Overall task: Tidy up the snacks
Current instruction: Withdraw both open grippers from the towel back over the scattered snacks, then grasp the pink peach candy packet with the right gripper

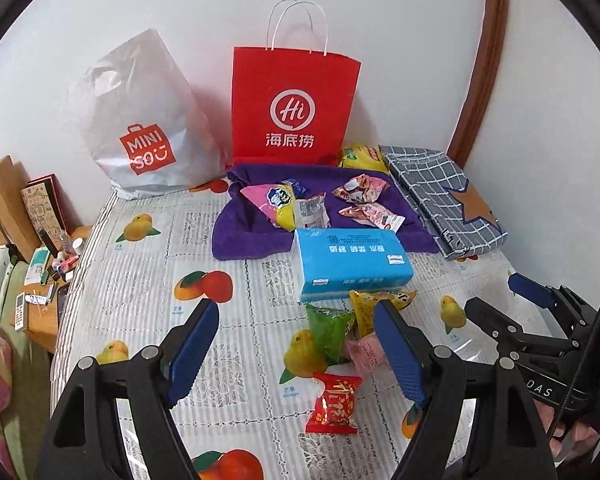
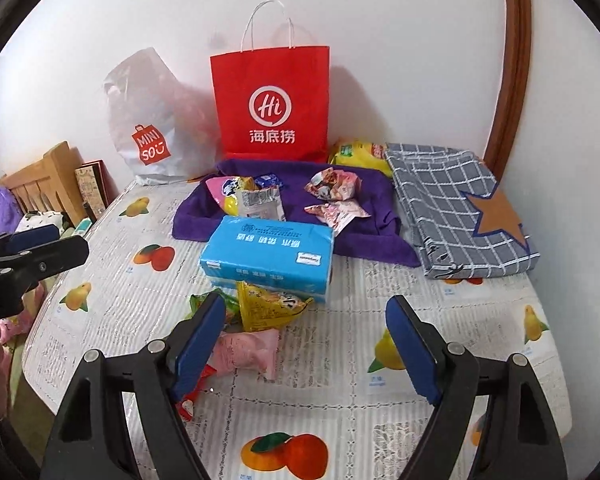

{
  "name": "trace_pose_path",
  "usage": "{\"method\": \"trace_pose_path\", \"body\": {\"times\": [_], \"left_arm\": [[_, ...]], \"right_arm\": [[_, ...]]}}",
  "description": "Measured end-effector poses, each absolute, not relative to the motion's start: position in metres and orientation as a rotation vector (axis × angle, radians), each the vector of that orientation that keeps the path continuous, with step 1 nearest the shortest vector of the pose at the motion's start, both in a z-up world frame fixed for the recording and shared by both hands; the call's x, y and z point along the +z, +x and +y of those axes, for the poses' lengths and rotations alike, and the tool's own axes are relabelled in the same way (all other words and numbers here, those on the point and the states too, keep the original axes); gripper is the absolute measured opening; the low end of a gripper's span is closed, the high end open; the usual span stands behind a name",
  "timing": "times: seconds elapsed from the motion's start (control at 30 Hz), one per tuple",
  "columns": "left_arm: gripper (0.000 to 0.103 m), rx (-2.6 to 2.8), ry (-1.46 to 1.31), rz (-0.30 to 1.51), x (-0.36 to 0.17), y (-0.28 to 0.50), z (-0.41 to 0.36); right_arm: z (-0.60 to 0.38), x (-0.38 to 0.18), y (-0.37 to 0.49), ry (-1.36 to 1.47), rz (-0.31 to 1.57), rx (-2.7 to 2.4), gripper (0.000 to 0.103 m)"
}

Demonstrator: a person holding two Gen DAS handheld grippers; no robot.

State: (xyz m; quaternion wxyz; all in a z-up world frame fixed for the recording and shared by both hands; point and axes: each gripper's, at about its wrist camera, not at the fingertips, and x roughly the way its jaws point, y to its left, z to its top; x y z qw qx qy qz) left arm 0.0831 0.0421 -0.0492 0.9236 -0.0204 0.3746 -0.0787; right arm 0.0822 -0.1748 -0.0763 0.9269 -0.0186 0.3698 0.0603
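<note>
Crinkly foil snacks [image 1: 332, 404] lie near; light, slippery, best pinched at sealed edges; left gripper [image 1: 296, 354] and right gripper [image 2: 306, 346] both spread, empty.

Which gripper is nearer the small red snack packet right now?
Left. The red packet lies between the open fingers of the left gripper. The right gripper sits off to its right, with the packet at its left finger.

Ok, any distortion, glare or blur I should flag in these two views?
Left wrist: heavy fisheye bending, dark corners, the red bag sharp. Right wrist: same curvature, soft shadow behind the white plastic bag, mild sheen on the tablecloth, no motion blur.
</note>
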Motion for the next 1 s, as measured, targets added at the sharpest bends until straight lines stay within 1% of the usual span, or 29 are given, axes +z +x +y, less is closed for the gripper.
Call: {"method": "trace_pose_path", "body": {"times": [0.2,0.47,0.8,1.0], "left_arm": [[0.078,-0.154,-0.064,0.8,-0.063,0.095,0.047],[0.078,-0.133,-0.08,0.85,-0.085,0.114,0.059],[0.078,-0.091,-0.106,0.91,-0.114,0.124,0.093],[0.078,-0.09,-0.142,0.935,-0.128,0.126,0.111]], "right_arm": [[-0.171,-0.092,0.091,-0.038,0.784,0.142,0.081],[-0.16,-0.13,0.107,-0.015,0.869,0.183,0.075],[-0.132,-0.181,0.126,0.02,0.987,0.275,0.074],[-0.111,-0.199,0.132,-0.054,1.027,0.273,0.074]]}}
